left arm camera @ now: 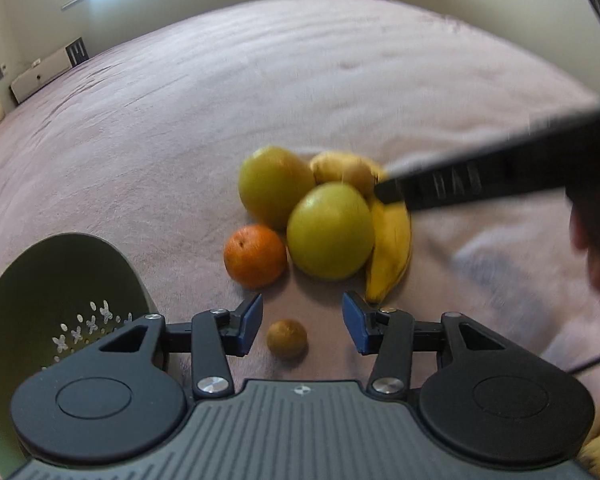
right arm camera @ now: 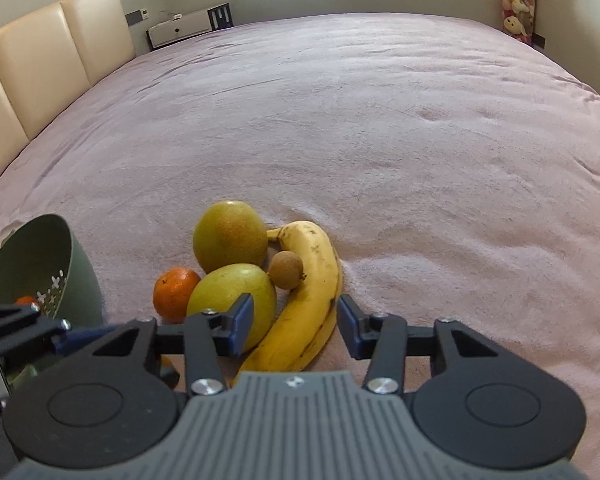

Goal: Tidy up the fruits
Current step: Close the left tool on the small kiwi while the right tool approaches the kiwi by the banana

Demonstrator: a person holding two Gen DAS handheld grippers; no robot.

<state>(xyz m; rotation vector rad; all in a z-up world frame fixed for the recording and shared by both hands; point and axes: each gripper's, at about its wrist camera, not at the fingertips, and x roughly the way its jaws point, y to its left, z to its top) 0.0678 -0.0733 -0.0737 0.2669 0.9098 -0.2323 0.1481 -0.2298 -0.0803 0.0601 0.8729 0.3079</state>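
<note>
Fruit piled on a pink bed (right arm camera: 380, 120), toward its near edge: two green-yellow pomelos (left arm camera: 274, 186) (left arm camera: 330, 232) touching, an orange (left arm camera: 255, 256) against the nearer one on the left, a banana (left arm camera: 390, 248) curving along the right, a small brown fruit (right arm camera: 286, 265) resting on the banana beside the far pomelo. Left gripper (left arm camera: 302, 322) spread wide, holding nothing, blue pads either side of a second small brown fruit (left arm camera: 287, 338) lying apart from the pile, no contact visible. Right gripper (right arm camera: 296, 322) also wide and empty, low over the pile, banana between the fingers, left finger (right arm camera: 242, 320) in front of the near pomelo; touching or not, cannot tell. Green colander (right arm camera: 76, 268) tipped on its side at the left, just beside the left gripper, something orange (right arm camera: 26, 301) inside. Cream headboard (right arm camera: 40, 60) along the left edge of the bed.
</note>
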